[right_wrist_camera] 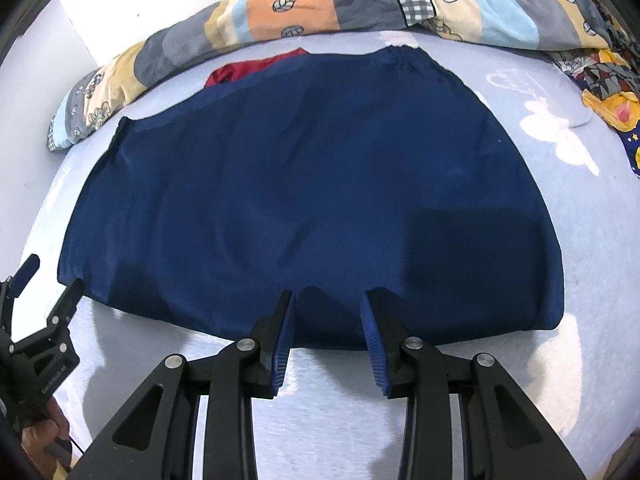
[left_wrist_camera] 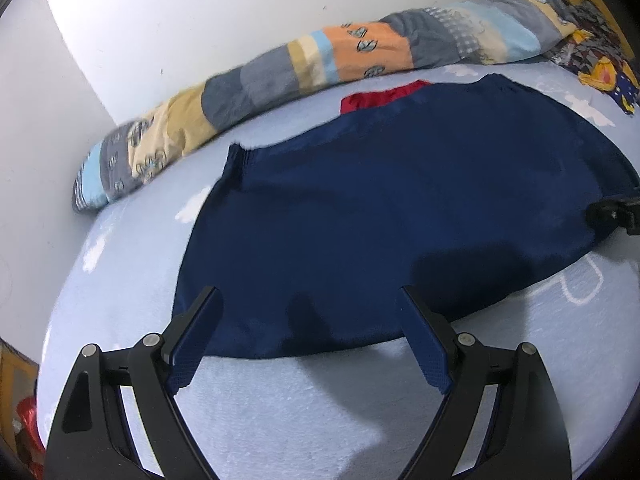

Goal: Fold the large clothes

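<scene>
Right wrist view shows a navy garment spread flat on a pale blue bed sheet, its elastic waistband toward the patchwork quilt rolled along the white wall, its folded near edge running just ahead of both tools. A red garment peeks from under the far left side of the navy cloth. The right gripper hangs above the near edge with its jaws partly apart, ribbed blue pads on either side of a small hump of the hem, though neither pad can be seen pressing on it. The left gripper stands with jaws wide, empty, poised over the near left corner of the same cloth; from the right wrist view it appears at the lower left, in a person's hand. The fabric looks thin, soft and light, with a slight sheen that suggests it may slide on the fleecy sheet and slip between smooth pads. It appears to lie in at least two layers, so a shallow bite could lift only the top one. The likeliest good holds are the two near corners or the hem beside them, pinched through all layers, so the cloth can be carried toward the waistband without sagging in the middle.
</scene>
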Action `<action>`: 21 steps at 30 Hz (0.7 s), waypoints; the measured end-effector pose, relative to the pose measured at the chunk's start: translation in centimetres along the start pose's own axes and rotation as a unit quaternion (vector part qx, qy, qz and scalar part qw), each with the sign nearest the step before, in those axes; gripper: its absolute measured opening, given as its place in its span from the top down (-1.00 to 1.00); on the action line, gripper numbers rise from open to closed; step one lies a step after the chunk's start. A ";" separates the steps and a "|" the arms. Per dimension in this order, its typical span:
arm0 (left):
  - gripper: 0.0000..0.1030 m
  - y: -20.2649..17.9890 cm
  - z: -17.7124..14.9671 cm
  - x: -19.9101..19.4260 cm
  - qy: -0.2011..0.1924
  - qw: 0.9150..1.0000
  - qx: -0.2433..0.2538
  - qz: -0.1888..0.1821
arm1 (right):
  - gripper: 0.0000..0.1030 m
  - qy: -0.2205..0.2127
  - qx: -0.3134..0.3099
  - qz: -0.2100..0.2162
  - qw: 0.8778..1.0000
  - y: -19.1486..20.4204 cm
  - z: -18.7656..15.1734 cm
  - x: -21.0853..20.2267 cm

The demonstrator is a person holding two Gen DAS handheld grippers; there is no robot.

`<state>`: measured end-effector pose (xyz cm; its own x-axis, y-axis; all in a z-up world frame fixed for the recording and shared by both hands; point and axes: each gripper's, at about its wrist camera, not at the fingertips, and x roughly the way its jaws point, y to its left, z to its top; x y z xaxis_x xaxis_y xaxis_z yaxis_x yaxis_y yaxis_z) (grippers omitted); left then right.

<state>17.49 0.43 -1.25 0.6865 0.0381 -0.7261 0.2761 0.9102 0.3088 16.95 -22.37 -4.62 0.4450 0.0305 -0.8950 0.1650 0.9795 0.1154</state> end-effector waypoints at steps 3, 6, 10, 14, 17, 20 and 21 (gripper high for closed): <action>-0.72 1.7 -0.2 1.6 0.051 0.998 -0.043 -0.005 | 0.30 0.005 -0.001 -0.004 1.000 -0.1 -0.1 0.1; -0.73 4.1 -1.5 4.7 0.124 0.986 -0.106 -0.028 | 0.30 0.009 0.005 -0.004 1.000 -0.6 -0.1 0.0; -0.73 7.8 -2.4 5.1 0.133 0.968 -0.201 -0.066 | 0.29 -0.004 0.035 0.002 0.999 -2.6 0.3 -1.1; -0.73 11.8 -3.5 4.5 0.114 0.939 -0.301 -0.118 | 0.28 -0.021 0.096 0.026 0.995 -5.8 0.5 -2.6; -0.73 15.5 -4.9 5.0 0.116 0.903 -0.385 -0.149 | 0.24 -0.023 0.142 0.042 0.989 -8.2 0.2 -3.2; -0.72 18.1 -7.1 5.4 0.120 0.864 -0.458 -0.170 | 0.20 -0.020 0.189 0.060 0.980 -10.5 -0.5 -3.6; -0.72 18.7 -7.4 5.4 0.120 0.855 -0.473 -0.177 | 0.19 -0.021 0.208 0.068 0.975 -11.3 -0.8 -3.8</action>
<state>21.39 20.73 -4.01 0.4839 -0.3286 -0.8111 -0.3078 0.8037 -0.5093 12.68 -33.38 -2.93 0.5219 0.1385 -0.8417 0.4410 0.8009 0.4052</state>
